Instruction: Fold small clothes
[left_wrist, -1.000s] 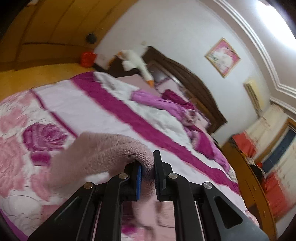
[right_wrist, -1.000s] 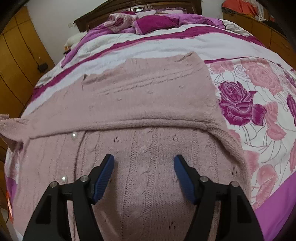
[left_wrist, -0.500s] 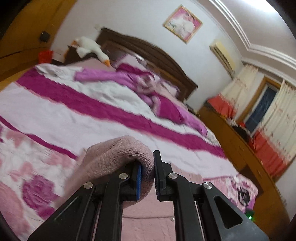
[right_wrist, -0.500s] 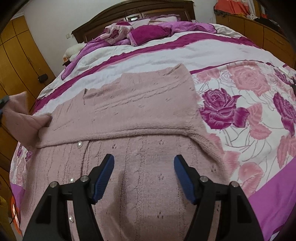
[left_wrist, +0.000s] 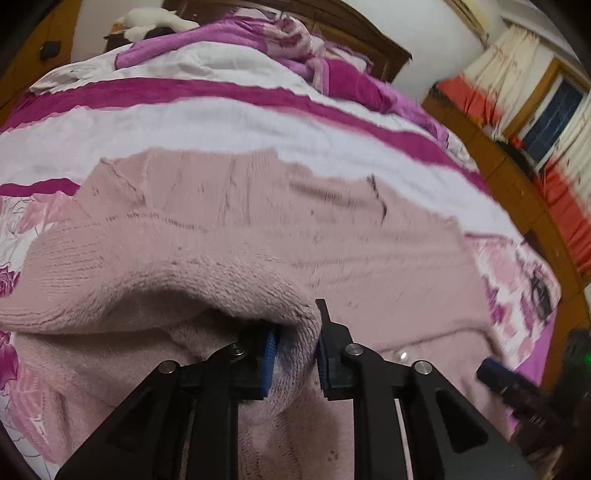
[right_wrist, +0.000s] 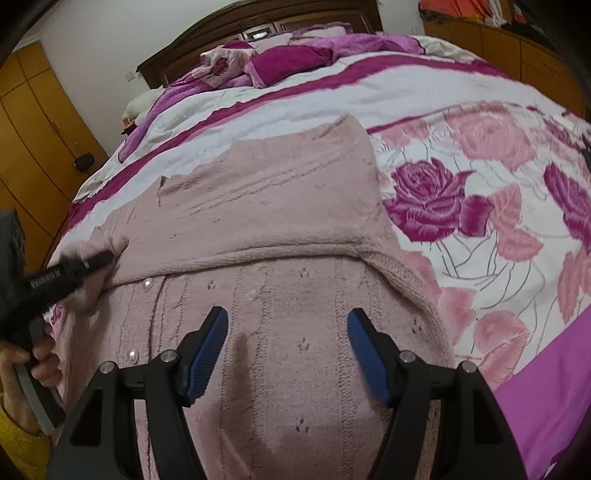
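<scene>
A pale pink knitted cardigan (right_wrist: 266, 206) with pearl buttons (right_wrist: 147, 283) lies flat on the floral bedspread (right_wrist: 480, 177). One sleeve lies folded across its upper part. My left gripper (left_wrist: 295, 332) is shut on a fuzzy fold of the other sleeve (left_wrist: 229, 284) and holds it low over the cardigan's body. In the right wrist view that left gripper (right_wrist: 98, 260) comes in from the left edge, held by a hand (right_wrist: 40, 365). My right gripper (right_wrist: 288, 321) stands open just above the cardigan's lower front, nothing between its fingers.
Crumpled magenta bedding and pillows (right_wrist: 280, 62) are heaped by the dark headboard (right_wrist: 258, 22). Orange wooden wardrobes (right_wrist: 33, 122) stand to the left of the bed and a wooden cabinet (left_wrist: 517, 184) to its right. A white plush toy (left_wrist: 155, 20) lies at the bed's head.
My left gripper has swung in from the bed's left side and come down over the cardigan, carrying the sleeve with it. The right gripper has stayed open over the lower front.
</scene>
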